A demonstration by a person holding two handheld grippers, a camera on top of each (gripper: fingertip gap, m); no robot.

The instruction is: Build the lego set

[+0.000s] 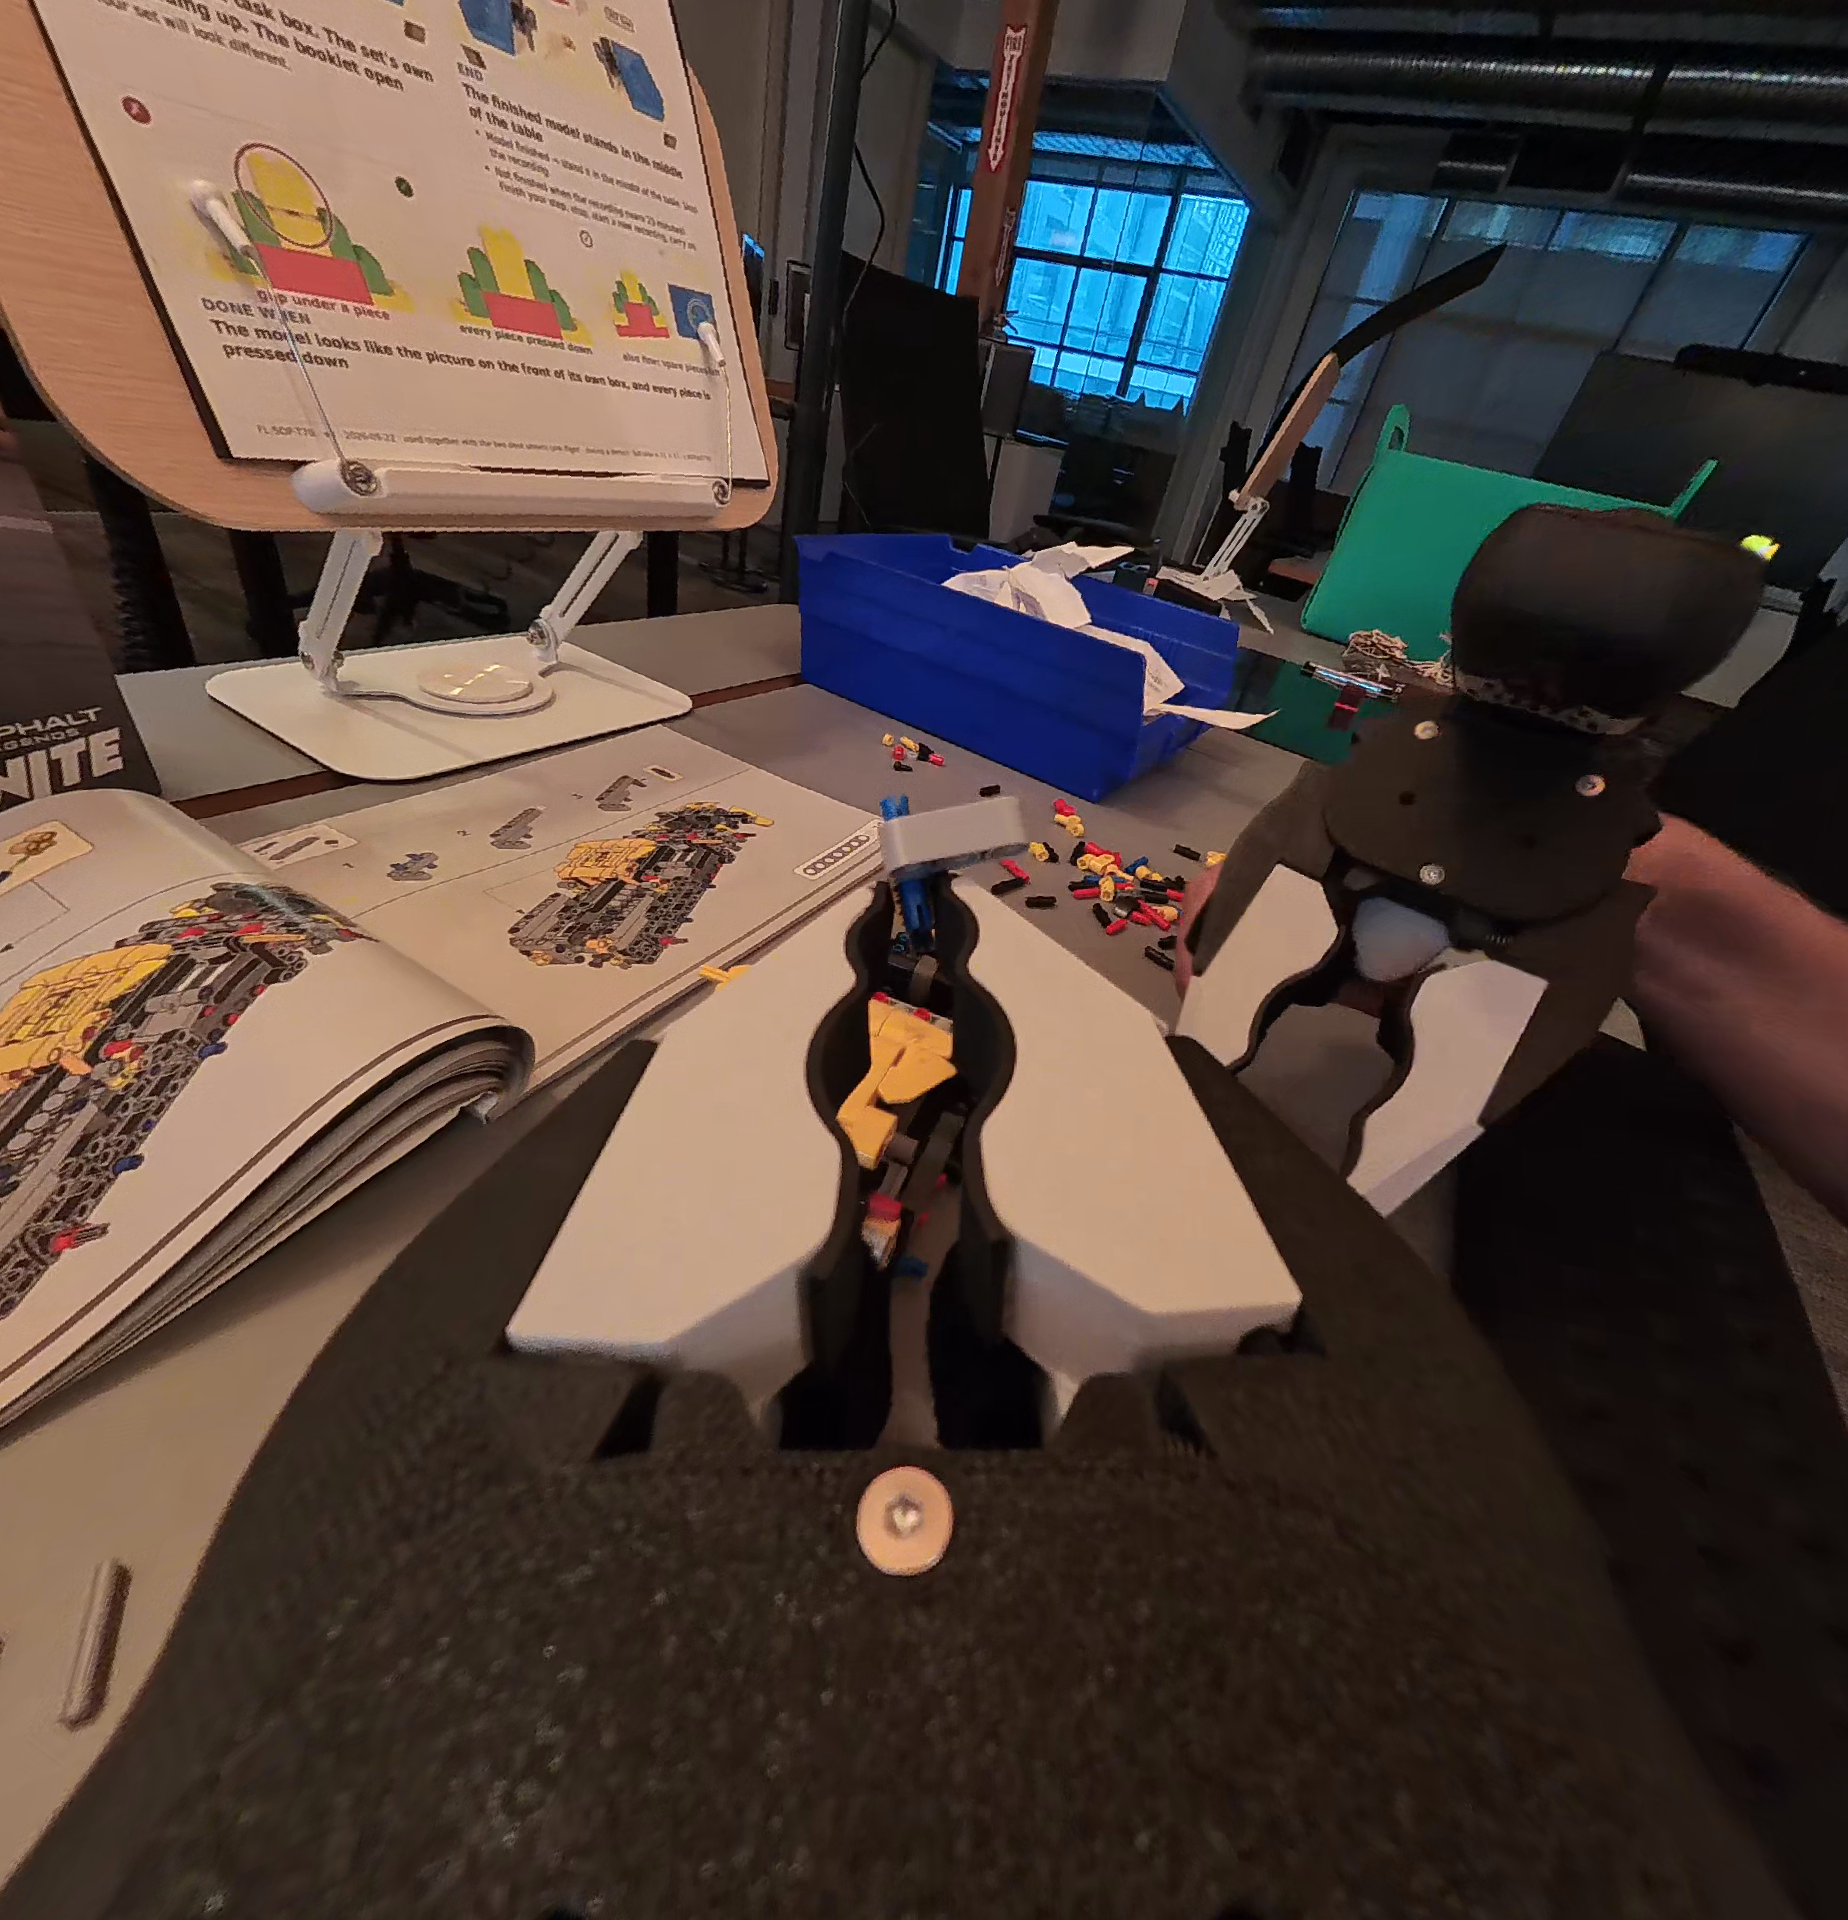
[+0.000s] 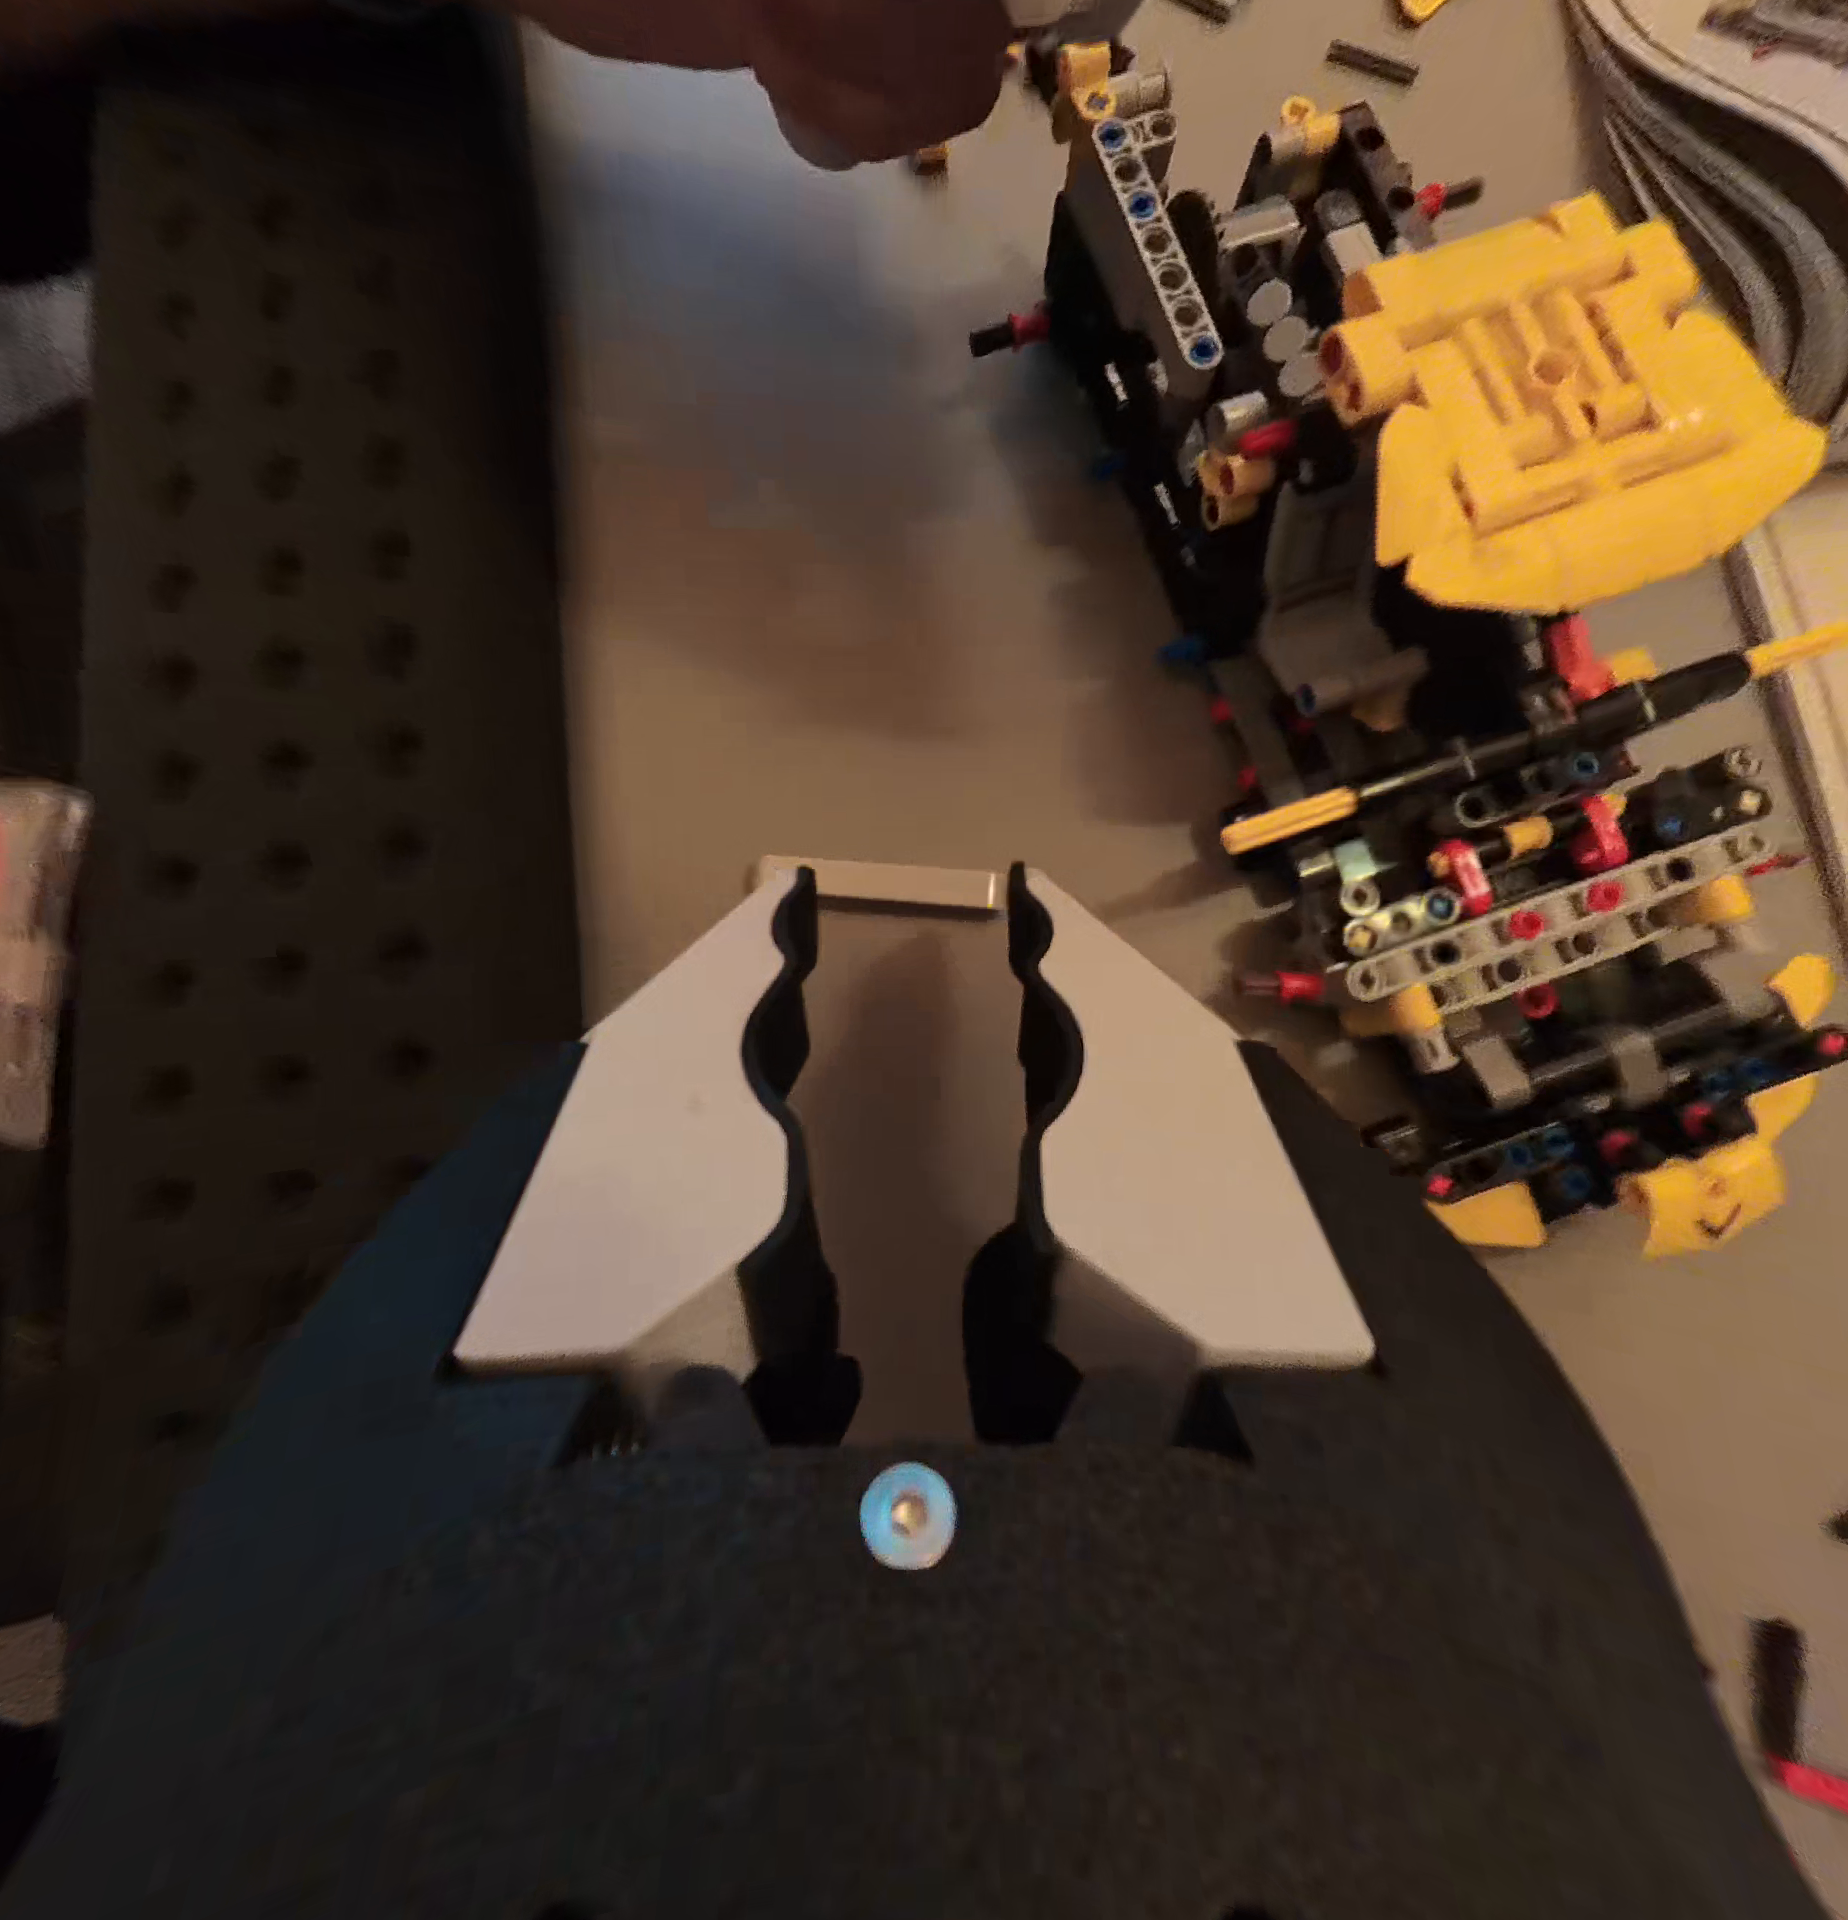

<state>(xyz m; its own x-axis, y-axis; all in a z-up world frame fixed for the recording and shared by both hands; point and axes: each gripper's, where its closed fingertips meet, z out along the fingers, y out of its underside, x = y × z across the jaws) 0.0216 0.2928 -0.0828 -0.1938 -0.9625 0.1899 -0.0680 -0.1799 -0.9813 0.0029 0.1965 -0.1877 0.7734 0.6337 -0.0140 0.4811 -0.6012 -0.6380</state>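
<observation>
Lego model (image 2: 1502, 665), black frame with yellow panels and red and blue pins, lies on my table (image 2: 795, 520). My left gripper (image 1: 915, 904) pinches a blue pin (image 1: 912, 902) carrying a grey beam (image 1: 951, 831); my right gripper (image 2: 909, 883) straddles a grey piece (image 2: 904, 891), whether gripped I cannot tell.

A: Tally so far?

B: One part-built vehicle model (image 2: 1502, 665), yellow and black. Two open booklets (image 1: 276, 997) (image 1: 629, 873) beside each other (could be one spread; the fold hides it). One blue bin (image 1: 1003, 665). One white reading stand (image 1: 442, 686) bearing one instruction sheet (image 1: 411, 208).

A: Loose pieces?

B: One scatter of small pins (image 1: 1107, 873), too many and too small to count. One grey beam (image 1: 951, 831). Two grippers: left gripper (image 1: 915, 894), right gripper (image 2: 909, 883).
</observation>
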